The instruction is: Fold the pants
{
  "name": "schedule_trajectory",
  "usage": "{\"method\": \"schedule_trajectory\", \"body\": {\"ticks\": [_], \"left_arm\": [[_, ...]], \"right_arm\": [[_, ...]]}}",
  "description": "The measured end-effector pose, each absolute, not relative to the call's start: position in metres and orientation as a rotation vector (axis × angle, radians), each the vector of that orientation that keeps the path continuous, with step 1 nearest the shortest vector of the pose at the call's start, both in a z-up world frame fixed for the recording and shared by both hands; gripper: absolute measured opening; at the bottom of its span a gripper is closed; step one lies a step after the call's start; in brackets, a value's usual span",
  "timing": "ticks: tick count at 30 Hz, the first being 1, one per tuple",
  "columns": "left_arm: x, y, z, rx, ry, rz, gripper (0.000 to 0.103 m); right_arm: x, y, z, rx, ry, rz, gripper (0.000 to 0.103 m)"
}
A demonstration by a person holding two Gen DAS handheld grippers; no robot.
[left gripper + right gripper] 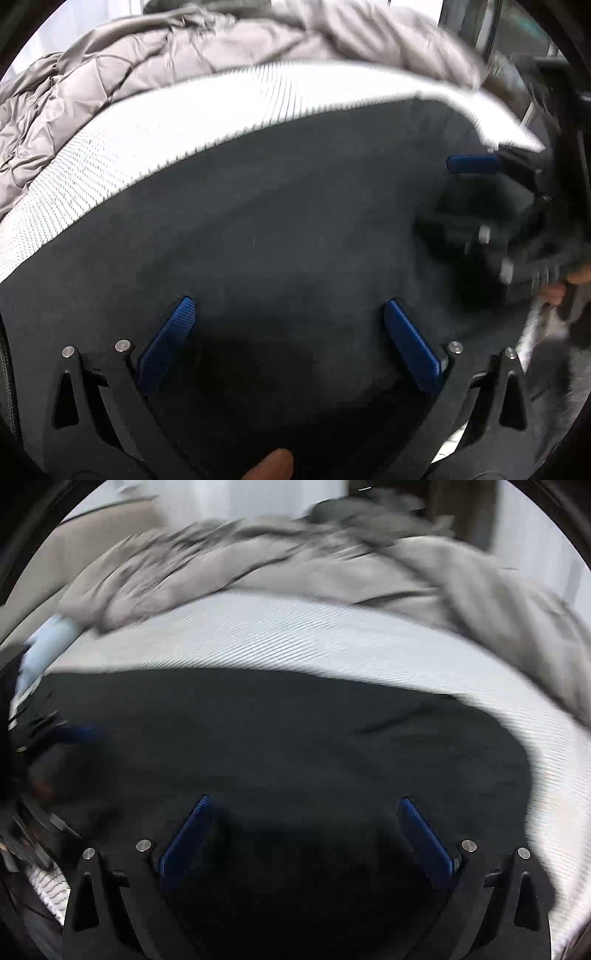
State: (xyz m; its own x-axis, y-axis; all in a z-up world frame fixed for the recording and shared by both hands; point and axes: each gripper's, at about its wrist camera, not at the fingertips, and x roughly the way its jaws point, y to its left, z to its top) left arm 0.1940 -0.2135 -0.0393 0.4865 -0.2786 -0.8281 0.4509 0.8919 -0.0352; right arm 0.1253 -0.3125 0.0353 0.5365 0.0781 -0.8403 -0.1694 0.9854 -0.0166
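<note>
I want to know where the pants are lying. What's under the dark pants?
The dark pants lie on a white ribbed mattress, showing past their far edge. A grey quilt is bunched behind. Anything directly beneath the pants is hidden.

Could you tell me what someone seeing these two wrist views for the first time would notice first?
The eye lands first on the dark pants spread flat over the white patterned mattress, filling the middle of both views. Next come the blue fingers of the left gripper and the right gripper, both wide open just above the cloth with nothing between them. Behind, a crumpled grey quilt is heaped along the far side of the bed.
</note>
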Motion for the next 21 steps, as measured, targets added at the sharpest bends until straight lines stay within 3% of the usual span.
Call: {"method": "schedule_trajectory", "body": {"ticks": [3, 13, 18, 21], "left_arm": [[0.189, -0.199, -0.04, 0.191, 0.979, -0.447, 0.102], [0.164, -0.124, -0.035, 0.091, 0.954, -0.348, 0.102], [0.137, -0.164, -0.004, 0.103, 0.878, -0.498, 0.102], [0.127, -0.199, -0.012, 0.178, 0.902, -0.573, 0.102]], "right_arm": [[0.126, -0.305, 0.01, -0.235, 1.037, 0.146, 0.101], [0.077, -0.436, 0.034, -0.117, 1.011, -0.255, 0.102], [0.066, -0.38, 0.062, -0.105, 0.948, -0.073, 0.102], [0.067, -0.31, 0.056, -0.156, 0.965, 0.148, 0.102]]}}
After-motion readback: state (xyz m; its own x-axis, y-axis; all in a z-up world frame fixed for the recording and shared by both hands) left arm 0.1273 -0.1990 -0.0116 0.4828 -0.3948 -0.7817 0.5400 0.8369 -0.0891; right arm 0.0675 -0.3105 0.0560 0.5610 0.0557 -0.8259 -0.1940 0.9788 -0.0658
